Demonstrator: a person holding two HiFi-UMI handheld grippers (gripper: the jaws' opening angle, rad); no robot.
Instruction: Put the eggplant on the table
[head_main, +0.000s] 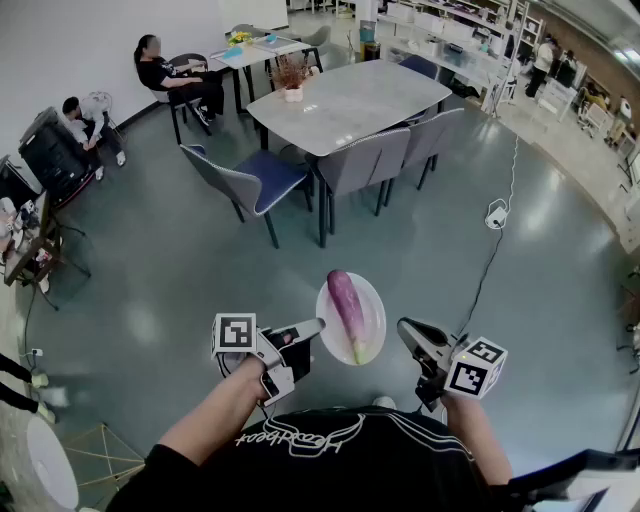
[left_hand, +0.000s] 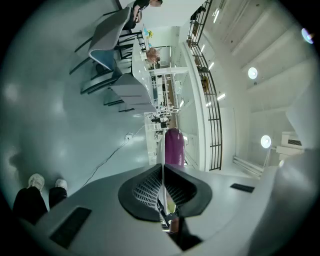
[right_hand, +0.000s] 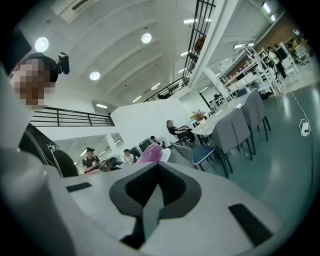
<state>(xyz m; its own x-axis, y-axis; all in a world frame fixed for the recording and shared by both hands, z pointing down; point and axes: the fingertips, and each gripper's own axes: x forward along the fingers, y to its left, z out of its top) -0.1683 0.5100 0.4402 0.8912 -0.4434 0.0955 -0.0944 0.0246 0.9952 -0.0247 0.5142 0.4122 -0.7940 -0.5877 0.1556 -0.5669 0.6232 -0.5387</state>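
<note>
while the eggplant (head_main: 347, 308) is laid lengthwise on a white plate (head_main: 376, 312) held above the floor, the plate's rim is clamped between the left gripper (head_main: 318, 324) jaws. the right gripper (head_main: 402, 325) is held just beside the plate, jaws pressed together on nothing. the table (head_main: 350, 100) is seen well apart, ahead.

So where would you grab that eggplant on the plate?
Probably its thick purple middle, across its width, coming from the right: the eggplant lies lengthwise on the plate, and the left gripper pinches the plate's left rim.
</note>
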